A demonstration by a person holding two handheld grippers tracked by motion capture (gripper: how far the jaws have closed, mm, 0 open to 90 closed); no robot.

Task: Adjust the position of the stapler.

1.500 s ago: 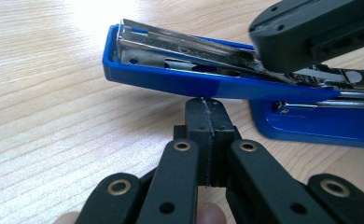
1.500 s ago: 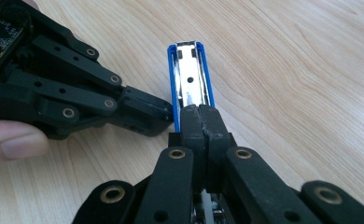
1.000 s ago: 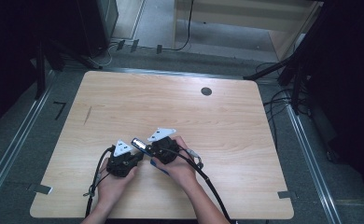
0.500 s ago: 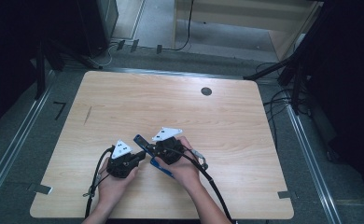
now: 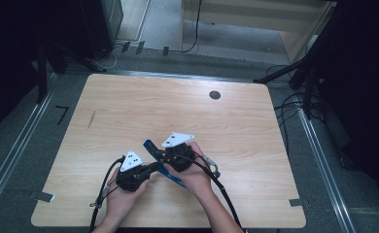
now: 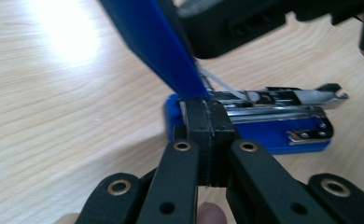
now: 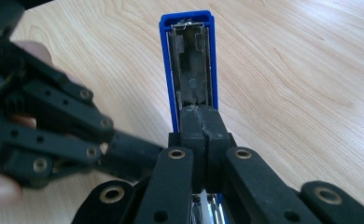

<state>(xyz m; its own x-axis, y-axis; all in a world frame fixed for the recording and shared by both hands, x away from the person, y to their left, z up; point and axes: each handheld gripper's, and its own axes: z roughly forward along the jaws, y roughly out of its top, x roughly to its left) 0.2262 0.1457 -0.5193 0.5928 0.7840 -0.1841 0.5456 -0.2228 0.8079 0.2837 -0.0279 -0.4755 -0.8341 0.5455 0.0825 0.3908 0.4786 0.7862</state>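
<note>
A blue stapler (image 5: 170,175) lies open on the wooden table (image 5: 236,121), in front of the person. Its base with the metal magazine (image 6: 273,100) rests flat. Its blue lid (image 7: 187,28) is swung up from the hinge, (image 6: 147,37) rising steeply. My left gripper (image 6: 207,135) is shut, and its pads touch the hinge end of the base. My right gripper (image 7: 202,126) is shut too, with its pads against the inner side of the lid near the hinge. I cannot tell whether either pair pinches any part of the stapler. Both grippers (image 5: 151,167) (image 5: 162,154) nearly meet over it.
A small dark round grommet (image 5: 215,94) sits near the table's far edge. Cables (image 5: 221,182) trail from both grippers toward the front edge. Metal rails and dark equipment flank the table.
The stapler's lid has swung up and open under my right gripper, which rose slightly. My left gripper has stayed at the hinge end.
</note>
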